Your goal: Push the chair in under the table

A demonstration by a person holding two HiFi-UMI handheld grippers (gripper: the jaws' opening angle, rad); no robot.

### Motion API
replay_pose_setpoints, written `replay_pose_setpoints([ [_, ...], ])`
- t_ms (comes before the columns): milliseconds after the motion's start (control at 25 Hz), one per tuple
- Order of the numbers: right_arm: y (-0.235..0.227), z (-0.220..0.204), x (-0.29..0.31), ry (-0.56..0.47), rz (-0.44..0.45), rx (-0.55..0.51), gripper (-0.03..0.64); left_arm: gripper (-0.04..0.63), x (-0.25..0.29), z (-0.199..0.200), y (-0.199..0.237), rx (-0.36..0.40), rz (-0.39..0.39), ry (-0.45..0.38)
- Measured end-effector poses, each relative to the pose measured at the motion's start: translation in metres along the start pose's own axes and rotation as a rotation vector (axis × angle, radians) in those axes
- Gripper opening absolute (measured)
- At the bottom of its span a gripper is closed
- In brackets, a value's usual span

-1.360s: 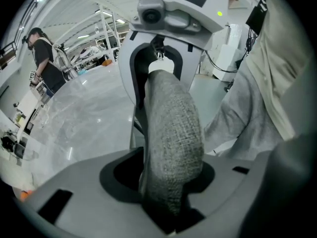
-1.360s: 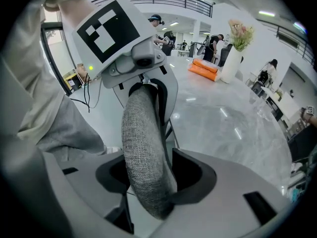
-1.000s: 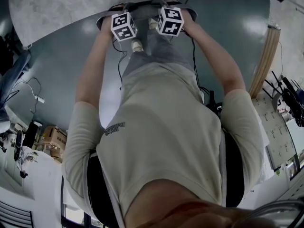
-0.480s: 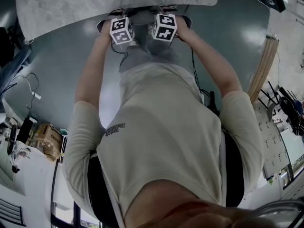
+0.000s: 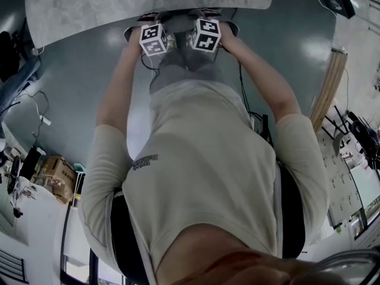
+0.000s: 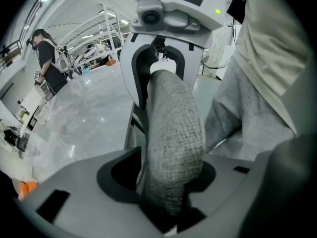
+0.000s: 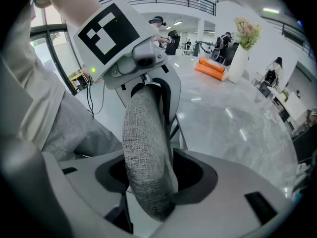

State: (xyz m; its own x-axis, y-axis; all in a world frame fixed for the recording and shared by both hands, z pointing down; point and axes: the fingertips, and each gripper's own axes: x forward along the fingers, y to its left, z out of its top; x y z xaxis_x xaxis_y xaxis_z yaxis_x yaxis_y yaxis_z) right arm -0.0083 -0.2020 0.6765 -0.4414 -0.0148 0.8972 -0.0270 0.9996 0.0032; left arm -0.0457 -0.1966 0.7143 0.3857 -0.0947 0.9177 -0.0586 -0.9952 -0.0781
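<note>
The chair's grey fabric back (image 6: 171,133) runs between the jaws of both grippers. In the head view its top (image 5: 178,21) sits at the edge of the marble table (image 5: 148,2), and the seat is hidden under the tabletop. My left gripper (image 6: 166,182) has just been opening its jaws. The chair back is still between them, with a dark gap at the left jaw. My right gripper (image 7: 153,182) is shut on the same chair back (image 7: 146,148), a little further along. Both marker cubes sit side by side at the table edge, left gripper (image 5: 155,33) and right gripper (image 5: 205,31).
On the table stand a white vase of flowers (image 7: 241,53) and orange items (image 7: 213,68). My legs are close behind the chair. Cardboard boxes (image 5: 59,174) and cables lie on the floor at the left. Wooden planks (image 5: 326,88) lean at the right. People stand far behind the table.
Both grippers stay on the chair back at the table edge. The head view has shifted slightly, and the foot seen below the left cube is now out of sight.
</note>
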Motion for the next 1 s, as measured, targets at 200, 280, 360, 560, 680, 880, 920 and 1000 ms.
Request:
replay_pose_setpoints([
  [200,-0.002,-0.003,0.002,0.005,-0.029,-0.007,0.227,0.187,0.000,0.001,0.001,0.010,0.001,0.000],
  [280,-0.004,-0.008,0.001,0.003,-0.027,0.002,0.232,0.188,0.001,0.006,0.001,0.013,0.000,-0.017],
  [360,-0.005,-0.011,-0.004,-0.005,-0.020,0.024,0.239,0.195,-0.002,0.012,0.002,0.010,-0.005,-0.044],
  [560,-0.002,-0.007,-0.020,-0.024,-0.026,0.075,0.239,0.204,-0.020,0.022,0.002,-0.019,-0.005,-0.115],
  [680,-0.002,0.001,-0.036,-0.073,-0.058,0.115,0.236,0.204,-0.043,0.036,-0.006,-0.053,-0.015,-0.218],
  [880,-0.007,0.006,-0.067,-0.178,-0.120,0.234,0.203,0.204,-0.075,0.058,0.001,-0.190,0.056,-0.358],
  [920,-0.009,0.010,-0.076,-0.213,-0.129,0.278,0.192,0.204,-0.084,0.062,0.005,-0.214,0.079,-0.380],
  [1000,-0.018,0.018,-0.094,-0.269,-0.155,0.352,0.190,0.202,-0.101,0.070,0.012,-0.246,0.124,-0.422],
])
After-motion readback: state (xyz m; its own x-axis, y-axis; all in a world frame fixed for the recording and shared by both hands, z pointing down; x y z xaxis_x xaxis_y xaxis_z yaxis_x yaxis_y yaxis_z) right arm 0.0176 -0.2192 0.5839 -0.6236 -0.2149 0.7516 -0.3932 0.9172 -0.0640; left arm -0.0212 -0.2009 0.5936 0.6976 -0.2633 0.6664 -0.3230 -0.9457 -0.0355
